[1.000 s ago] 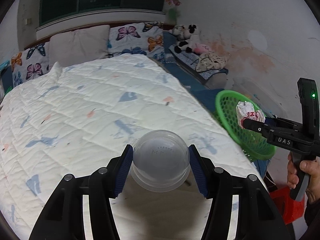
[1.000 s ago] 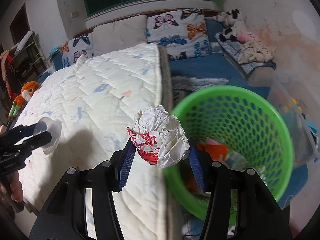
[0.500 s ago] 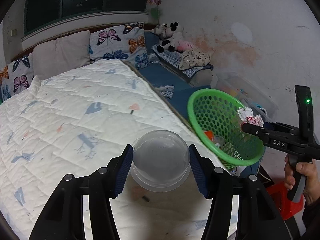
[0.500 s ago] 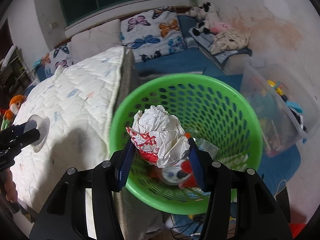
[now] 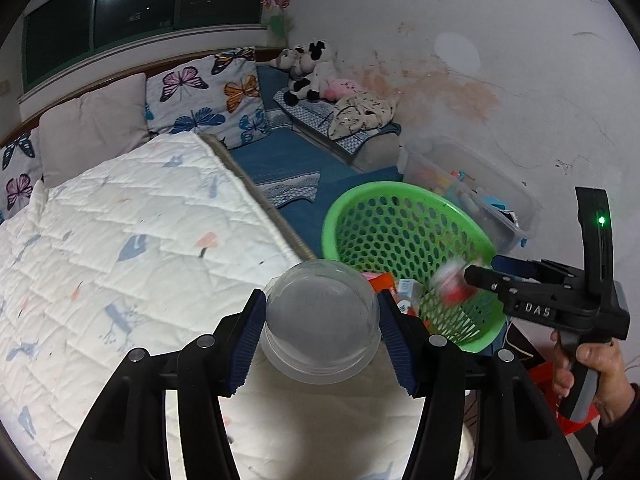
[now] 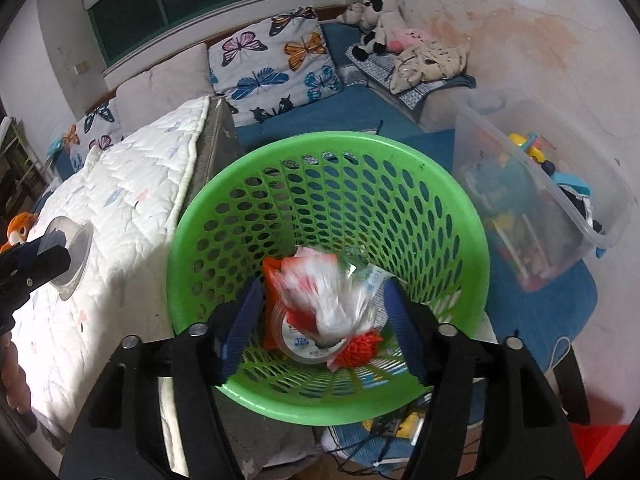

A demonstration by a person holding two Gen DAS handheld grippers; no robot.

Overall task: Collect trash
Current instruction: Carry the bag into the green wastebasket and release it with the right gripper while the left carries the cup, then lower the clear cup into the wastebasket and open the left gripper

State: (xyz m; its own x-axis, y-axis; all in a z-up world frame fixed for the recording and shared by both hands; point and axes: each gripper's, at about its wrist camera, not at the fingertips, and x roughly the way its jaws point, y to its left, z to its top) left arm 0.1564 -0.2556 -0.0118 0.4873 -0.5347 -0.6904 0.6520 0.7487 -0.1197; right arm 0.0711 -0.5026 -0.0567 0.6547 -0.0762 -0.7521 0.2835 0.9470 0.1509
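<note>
Between the opening jaws of the right gripper (image 6: pixel 322 316), clear of both ribbed blue pads, a crumpled red-and-white paper wad (image 6: pixel 324 292) is seen blurred, low centre, over the perforated green plastic basket (image 6: pixel 240 184). A smooth translucent domed lid (image 5: pixel 322 320) is clamped by the left gripper (image 5: pixel 322 334) above the quilted white bedcover (image 5: pixel 120 240).

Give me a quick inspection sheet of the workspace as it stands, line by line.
Surface: white quilted bed, nothing loose seen on it.
Job's things: crumpled paper, blurred, free between the pads over the green basket; clear plastic lid clamped.
Clutter: wrappers and a tub already in the basket.
Grippers: right gripper jaws opening above the basket; left gripper shut on the lid over the bed edge.
Cables: thin cords on the floor below the basket.
Surroundings: butterfly pillows, plush toys, clear storage bin of toys beside the basket.
</note>
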